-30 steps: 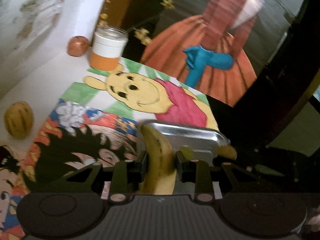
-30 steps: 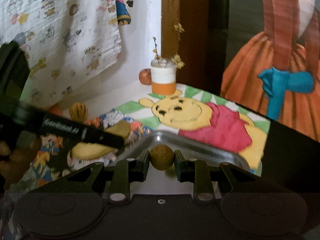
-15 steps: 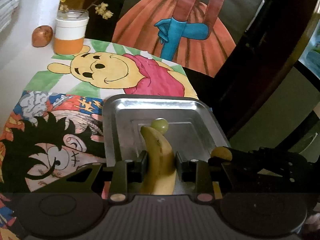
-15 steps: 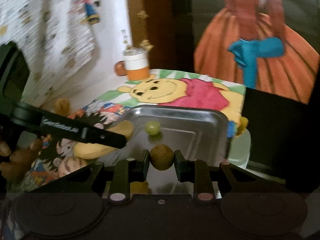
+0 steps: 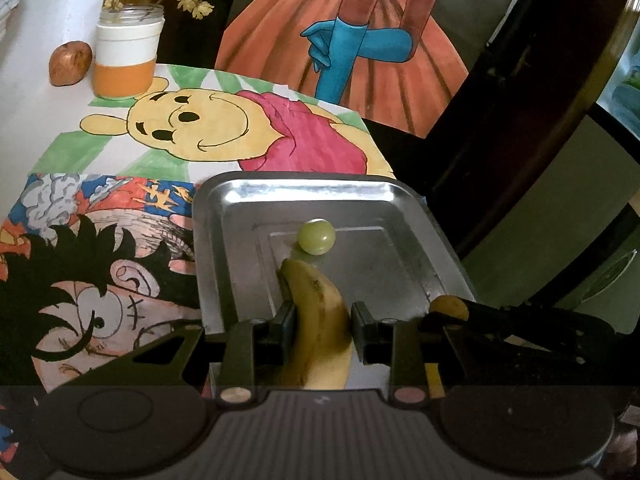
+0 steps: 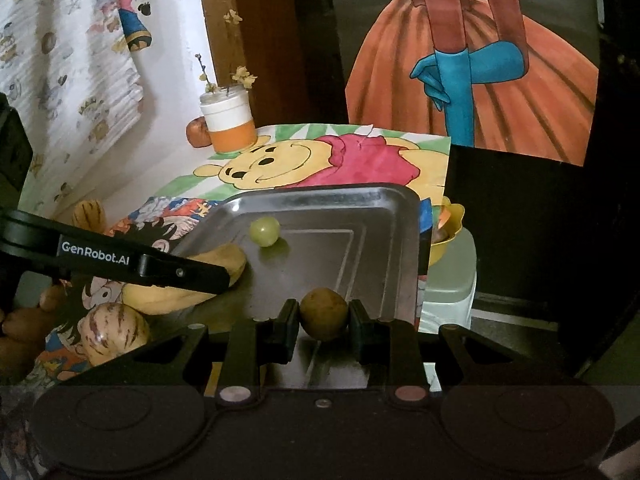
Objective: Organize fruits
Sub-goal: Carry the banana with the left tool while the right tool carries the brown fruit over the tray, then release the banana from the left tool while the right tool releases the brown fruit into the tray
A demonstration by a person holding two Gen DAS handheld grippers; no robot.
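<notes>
Left gripper (image 5: pixel 323 322) clamps a banana (image 5: pixel 320 320) over the metal tray (image 5: pixel 304 192); right gripper (image 6: pixel 323 320) clamps a small brown fruit (image 6: pixel 323 313) above the tray's near edge; green grape (image 5: pixel 316 237) rests in the tray.

Grape (image 5: pixel 316 237) in tray (image 5: pixel 404 196); banana (image 5: pixel 320 312) tip just before it; jar (image 5: pixel 127 52) behind tray.
</notes>
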